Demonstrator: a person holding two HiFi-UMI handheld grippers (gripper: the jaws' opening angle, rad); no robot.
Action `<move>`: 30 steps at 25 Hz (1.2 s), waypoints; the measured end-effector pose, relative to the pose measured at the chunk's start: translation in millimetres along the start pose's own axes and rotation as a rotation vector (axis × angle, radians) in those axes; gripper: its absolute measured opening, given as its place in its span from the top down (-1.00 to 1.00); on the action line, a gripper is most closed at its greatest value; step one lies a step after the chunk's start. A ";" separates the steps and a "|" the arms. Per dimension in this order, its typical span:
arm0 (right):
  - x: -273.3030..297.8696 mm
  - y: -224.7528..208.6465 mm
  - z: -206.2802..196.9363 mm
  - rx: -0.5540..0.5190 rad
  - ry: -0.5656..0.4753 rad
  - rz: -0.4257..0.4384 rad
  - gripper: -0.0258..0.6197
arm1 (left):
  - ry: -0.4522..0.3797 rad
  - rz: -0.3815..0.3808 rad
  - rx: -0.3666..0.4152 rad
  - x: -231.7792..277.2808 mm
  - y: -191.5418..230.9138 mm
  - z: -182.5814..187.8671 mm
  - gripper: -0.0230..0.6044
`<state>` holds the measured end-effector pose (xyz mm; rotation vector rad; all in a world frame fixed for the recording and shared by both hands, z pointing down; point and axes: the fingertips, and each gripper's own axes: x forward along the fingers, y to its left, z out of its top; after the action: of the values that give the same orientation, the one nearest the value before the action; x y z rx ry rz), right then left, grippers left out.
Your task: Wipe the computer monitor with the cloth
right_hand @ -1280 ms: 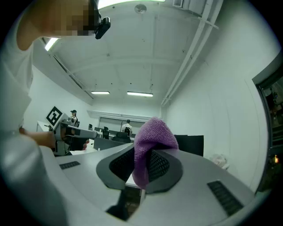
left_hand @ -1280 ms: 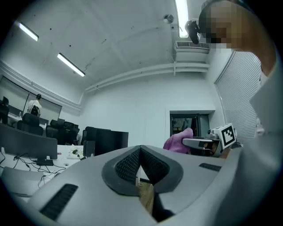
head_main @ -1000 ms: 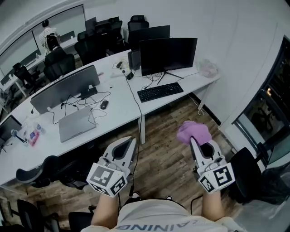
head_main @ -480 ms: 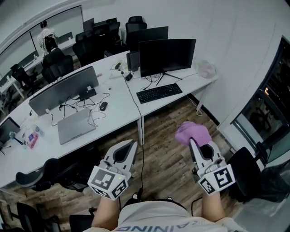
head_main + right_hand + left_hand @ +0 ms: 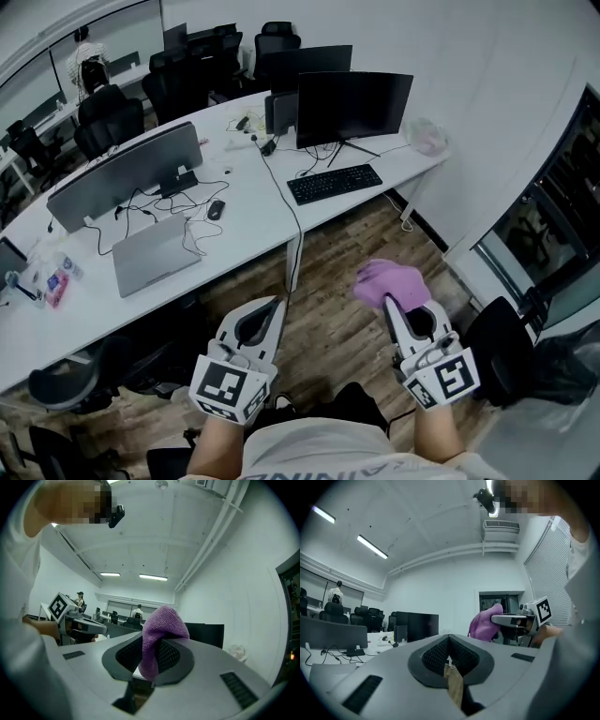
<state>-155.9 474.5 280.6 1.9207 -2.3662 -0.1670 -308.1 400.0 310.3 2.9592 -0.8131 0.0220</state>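
Head view, with both gripper views. My right gripper (image 5: 388, 302) is clamped on the purple cloth (image 5: 394, 279). In the right gripper view a fold of it stands up between the two ribbed pads (image 5: 125, 654) and bulges above them. The cloth hangs over the wooden floor (image 5: 328, 328), off the white table (image 5: 248, 225) and well apart from the computer monitor (image 5: 354, 105).

My left gripper (image 5: 274, 314) is held level beside the right one, also over the floor. Its jaws are together with nothing between them, and only a sliver of floor shows below the pads.

The monitor is black and upright on its stand near the table's far right corner, with its dark screen facing me. A black keyboard (image 5: 335, 184) lies just in front of it, along the table's near edge. A pale crumpled bundle (image 5: 427, 138), possibly a plastic bag, sits at the right end of the table.

Toward the table's left half, a second monitor (image 5: 127, 173) shows its grey back. A closed grey laptop (image 5: 155, 255) lies near the front edge, and a mouse (image 5: 215, 210) rests among loose cables between the two.
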 end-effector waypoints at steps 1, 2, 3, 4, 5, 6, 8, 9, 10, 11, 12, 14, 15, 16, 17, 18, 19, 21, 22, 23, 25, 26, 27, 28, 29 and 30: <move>4.0 3.8 -0.3 0.000 0.008 0.000 0.75 | 0.003 -0.001 -0.007 -2.6 4.0 -2.0 0.91; 7.7 6.9 -0.6 0.000 0.014 0.000 0.75 | 0.005 -0.002 -0.015 -5.2 7.8 -3.7 0.91; 11.4 9.3 -0.9 0.001 0.018 0.001 0.75 | 0.005 -0.002 -0.023 -7.4 11.7 -5.0 0.91; 15.3 11.0 -1.3 0.001 0.020 0.002 0.75 | 0.002 -0.002 -0.029 -8.9 15.8 -6.0 0.91; 19.8 12.1 -2.2 0.003 0.022 0.003 0.75 | -0.002 -0.002 -0.034 -9.8 19.8 -6.9 0.91; 25.1 13.0 -3.7 0.005 0.025 0.007 0.75 | -0.005 -0.001 -0.039 -10.3 23.9 -7.7 0.91; 37.5 15.2 -8.7 0.011 0.033 0.023 0.75 | -0.012 0.009 -0.051 -10.7 33.0 -10.2 0.91; 44.4 16.5 -11.8 0.013 0.037 0.034 0.75 | -0.013 0.019 -0.056 -10.8 38.5 -11.7 0.91; 51.5 17.7 -15.1 0.013 0.042 0.047 0.75 | -0.014 0.033 -0.060 -10.5 44.5 -12.8 0.91; 58.8 18.2 -18.1 0.012 0.046 0.062 0.75 | -0.017 0.047 -0.064 -9.3 50.4 -13.4 0.91; 66.5 17.8 -21.1 0.010 0.051 0.078 0.75 | -0.021 0.059 -0.068 -6.9 55.9 -13.3 0.91; 82.8 14.7 -26.2 0.009 0.058 0.106 0.75 | -0.025 0.071 -0.069 0.8 65.7 -12.3 0.91; 90.4 11.6 -27.8 0.011 0.056 0.113 0.75 | -0.024 0.074 -0.066 6.0 69.8 -12.0 0.91; 96.9 7.2 -28.8 0.015 0.050 0.118 0.75 | -0.018 0.076 -0.063 12.0 73.5 -12.2 0.91; 102.8 1.6 -29.7 0.021 0.044 0.120 0.75 | -0.012 0.078 -0.062 18.8 76.8 -12.7 0.91; 108.7 -5.0 -30.9 0.028 0.038 0.122 0.75 | -0.007 0.081 -0.060 26.6 80.4 -12.8 0.91; 115.3 -11.9 -32.7 0.033 0.034 0.124 0.75 | -0.005 0.085 -0.058 35.0 84.5 -12.1 0.91; 129.7 -25.7 -37.4 0.043 0.031 0.129 0.75 | -0.006 0.088 -0.050 52.5 93.2 -8.4 0.91; 136.7 -32.6 -39.6 0.048 0.030 0.132 0.75 | -0.007 0.089 -0.048 61.4 97.1 -6.6 0.91; 143.2 -40.1 -41.6 0.053 0.030 0.134 0.75 | -0.006 0.091 -0.046 70.4 100.3 -5.6 0.91; 155.2 -56.8 -45.1 0.061 0.028 0.138 0.75 | 0.001 0.093 -0.047 89.8 104.8 -4.8 0.91; 160.8 -66.2 -46.3 0.063 0.027 0.141 0.75 | 0.004 0.094 -0.049 100.4 106.3 -4.0 0.91; 166.0 -76.1 -47.3 0.066 0.025 0.144 0.75 | 0.008 0.097 -0.048 111.6 107.6 -2.7 0.91; 171.1 -86.5 -48.3 0.071 0.023 0.149 0.75 | 0.012 0.103 -0.043 122.9 108.9 -0.9 0.91; 175.9 -97.1 -49.6 0.077 0.022 0.153 0.75 | 0.017 0.110 -0.034 134.2 110.0 1.4 0.91; 180.6 -107.9 -51.3 0.084 0.022 0.159 0.75 | 0.021 0.115 -0.025 145.6 110.5 3.7 0.91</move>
<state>-81.4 274.3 316.3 1.7476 -2.5354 -0.0346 -239.4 230.8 318.7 2.8801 -0.9715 0.0495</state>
